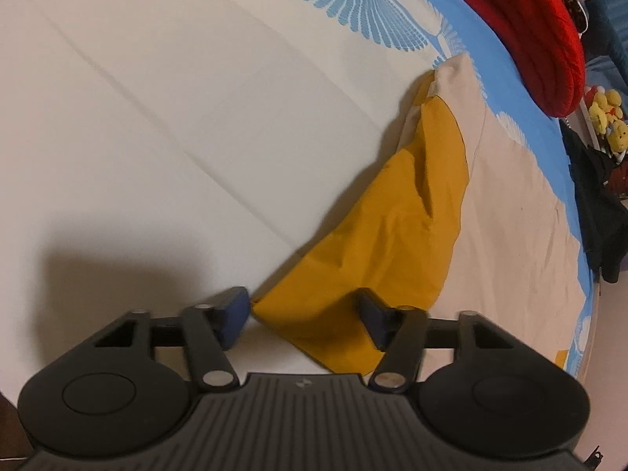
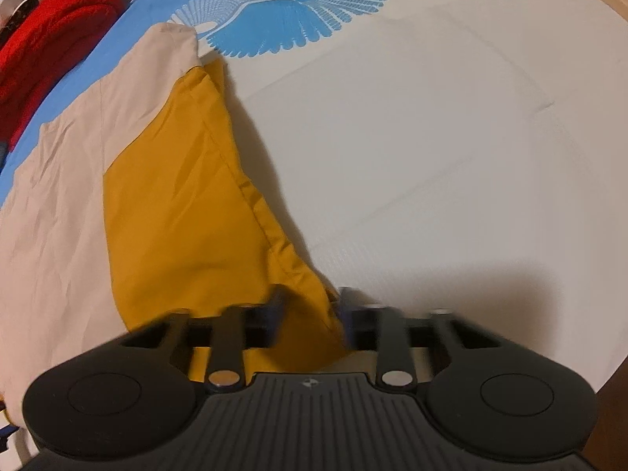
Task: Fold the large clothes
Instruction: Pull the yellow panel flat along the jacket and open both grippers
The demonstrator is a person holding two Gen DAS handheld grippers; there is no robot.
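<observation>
A large garment in mustard yellow (image 1: 396, 235) and beige (image 1: 510, 212) lies on a bed. In the left wrist view my left gripper (image 1: 304, 314) is open, its blue-padded fingers either side of a yellow corner of the cloth, which lies between them. In the right wrist view the same garment's yellow part (image 2: 176, 204) and beige part (image 2: 55, 204) stretch away to the left. My right gripper (image 2: 308, 310) is blurred and partly open, with a yellow fold between its fingers; I see no firm grip.
The bed sheet is cream (image 1: 157, 117) with blue bird-wing prints (image 2: 282, 19) at the far end. A red knitted item (image 1: 530, 27) lies at the bed's far edge. Dark clothes (image 1: 596, 212) and yellow plush toys (image 1: 608, 117) sit beyond the bed's side.
</observation>
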